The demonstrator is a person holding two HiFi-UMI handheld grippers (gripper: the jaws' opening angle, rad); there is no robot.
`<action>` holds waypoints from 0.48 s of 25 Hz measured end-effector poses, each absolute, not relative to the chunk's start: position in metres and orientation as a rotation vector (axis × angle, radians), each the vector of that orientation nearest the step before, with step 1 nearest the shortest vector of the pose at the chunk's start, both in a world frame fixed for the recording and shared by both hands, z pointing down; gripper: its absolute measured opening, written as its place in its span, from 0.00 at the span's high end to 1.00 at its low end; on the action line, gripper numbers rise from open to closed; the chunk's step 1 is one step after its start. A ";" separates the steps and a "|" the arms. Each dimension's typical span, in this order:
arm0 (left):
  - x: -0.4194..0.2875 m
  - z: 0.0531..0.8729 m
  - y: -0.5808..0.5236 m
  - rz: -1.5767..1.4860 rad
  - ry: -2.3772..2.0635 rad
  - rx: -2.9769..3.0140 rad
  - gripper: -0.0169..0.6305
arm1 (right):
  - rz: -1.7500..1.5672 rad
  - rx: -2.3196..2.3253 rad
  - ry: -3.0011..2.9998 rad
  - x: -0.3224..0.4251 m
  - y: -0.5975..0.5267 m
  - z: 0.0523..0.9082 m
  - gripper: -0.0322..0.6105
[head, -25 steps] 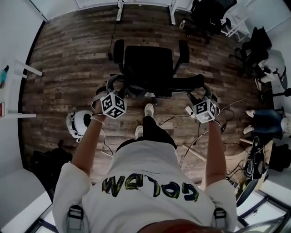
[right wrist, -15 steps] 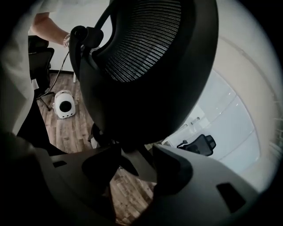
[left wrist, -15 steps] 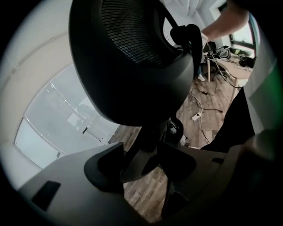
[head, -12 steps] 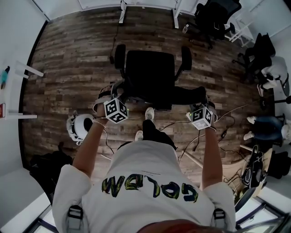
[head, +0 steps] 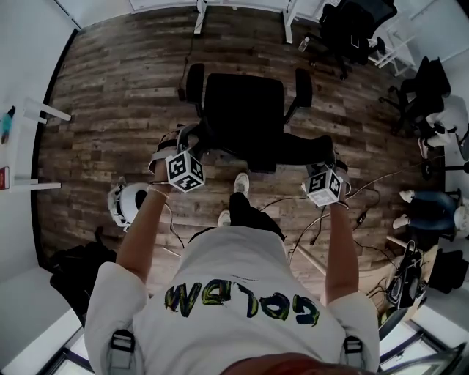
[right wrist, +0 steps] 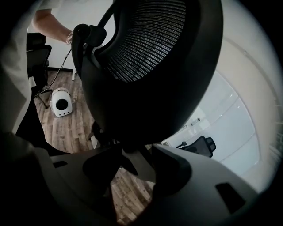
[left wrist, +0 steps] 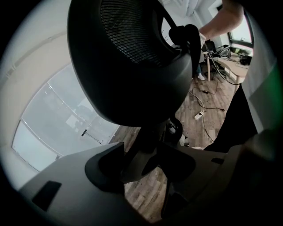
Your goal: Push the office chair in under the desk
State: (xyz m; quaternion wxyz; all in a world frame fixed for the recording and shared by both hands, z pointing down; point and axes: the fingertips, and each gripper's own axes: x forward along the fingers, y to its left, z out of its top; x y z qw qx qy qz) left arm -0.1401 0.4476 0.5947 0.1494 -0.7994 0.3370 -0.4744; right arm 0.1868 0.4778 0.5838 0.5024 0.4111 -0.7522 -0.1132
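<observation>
Black office chair [head: 245,117] with mesh backrest and two armrests stands on a wooden floor [head: 110,95]. Its seat faces away towards the white desk legs [head: 199,13], and its backrest is nearest the person. The left gripper [head: 186,143] and right gripper [head: 323,152] have just been closing; their fingers clench the backrest's side edges.

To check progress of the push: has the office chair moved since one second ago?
No, not visibly: the office chair keeps its gap to the bottle by the desk leg.

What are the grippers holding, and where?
The office chair: the left gripper and right gripper, jaws just closed in, clamp opposite side edges of its backrest.
</observation>
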 end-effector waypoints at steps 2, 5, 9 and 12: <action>-0.138 0.594 0.435 -1.367 0.968 -2.295 0.60 | -0.273 0.994 -1.817 0.189 0.465 0.584 0.62; -0.136 0.594 0.415 -1.379 0.971 -2.295 0.60 | -0.270 0.988 -1.818 0.191 0.446 0.585 0.62; -0.135 0.594 0.387 -1.397 0.984 -2.292 0.60 | -0.270 0.989 -1.829 0.192 0.419 0.585 0.62; -0.136 0.595 0.367 -1.404 0.998 -2.292 0.60 | -0.273 0.991 -1.840 0.192 0.399 0.584 0.62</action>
